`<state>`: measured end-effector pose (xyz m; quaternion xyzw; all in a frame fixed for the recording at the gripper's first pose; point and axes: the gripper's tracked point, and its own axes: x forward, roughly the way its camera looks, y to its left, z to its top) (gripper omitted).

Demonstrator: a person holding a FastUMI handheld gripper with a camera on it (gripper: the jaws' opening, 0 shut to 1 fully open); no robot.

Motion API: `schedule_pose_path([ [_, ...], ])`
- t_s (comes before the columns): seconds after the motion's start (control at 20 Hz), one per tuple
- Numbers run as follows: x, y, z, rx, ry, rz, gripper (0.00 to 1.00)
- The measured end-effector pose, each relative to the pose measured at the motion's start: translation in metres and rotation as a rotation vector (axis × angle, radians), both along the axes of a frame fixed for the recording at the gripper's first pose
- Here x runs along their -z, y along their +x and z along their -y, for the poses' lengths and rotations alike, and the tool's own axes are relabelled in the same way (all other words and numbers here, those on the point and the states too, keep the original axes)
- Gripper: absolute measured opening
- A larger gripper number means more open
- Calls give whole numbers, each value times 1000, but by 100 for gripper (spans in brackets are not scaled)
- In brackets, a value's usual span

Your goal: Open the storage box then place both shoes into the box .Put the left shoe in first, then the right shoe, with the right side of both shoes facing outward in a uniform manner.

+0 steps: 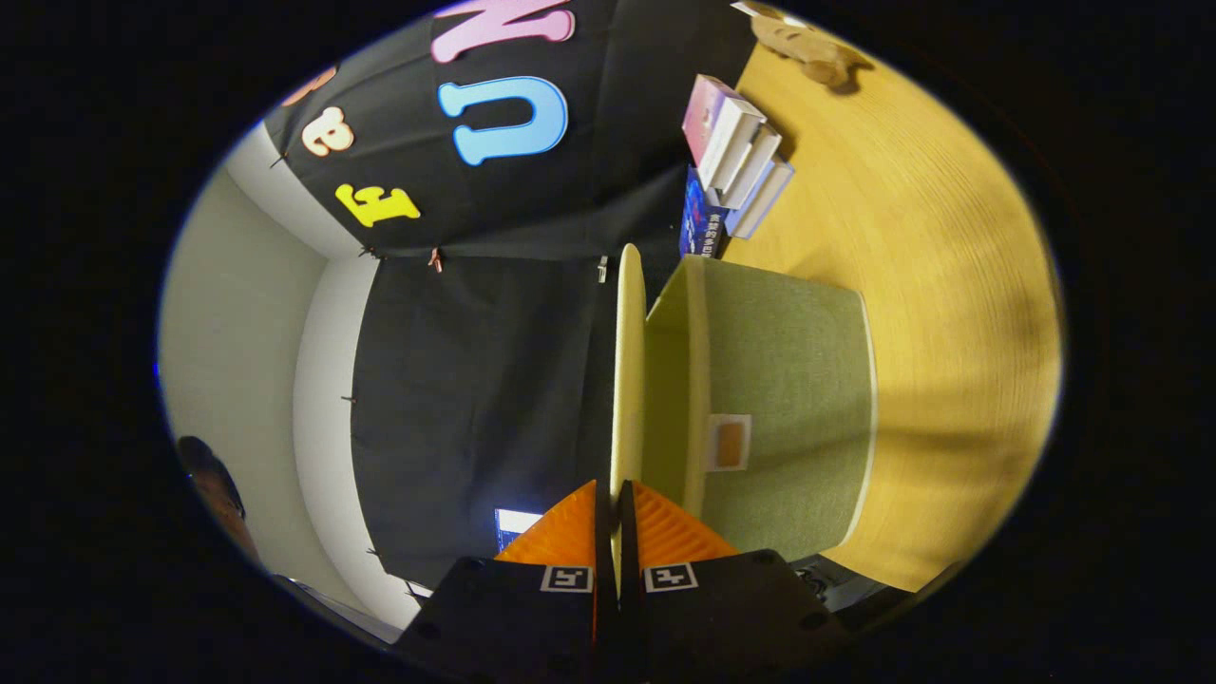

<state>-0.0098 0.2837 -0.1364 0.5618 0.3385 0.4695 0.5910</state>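
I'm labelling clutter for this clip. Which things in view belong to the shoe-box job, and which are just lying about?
Job:
- gripper, fingers shut on the lid
- lid, thin pale panel lifted clear of the box
- green storage box on the wooden table

Lying about:
- stack of books beyond the box
- plush toy farther off

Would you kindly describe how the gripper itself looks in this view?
The gripper has two wedge-shaped fingers with ribbed faces, tapering forward. Each is mounted in a dark, blocky holder with small round holes and carries a square black-and-white fiducial marker near its base.
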Motion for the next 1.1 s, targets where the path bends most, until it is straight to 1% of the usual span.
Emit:
schedule_pose_path([
  [0.2, -61, -2, -23, 3, -18, 93, 5],
  [0.45, -121, -3, -81, -3, -61, 180, 6],
  [0.65, -142, -1, -138, -2, -90, 209, 7],
  [0.8, -143, -5, -180, -7, -142, 246, 8],
  [0.85, -142, -7, -191, -17, -154, 255, 11],
  [0.95, -141, -10, -208, -35, -168, 254, 15],
  [1.0, -139, -11, -213, -42, -177, 249, 19],
  [1.1, -135, -13, -218, -50, -196, 251, 47],
])
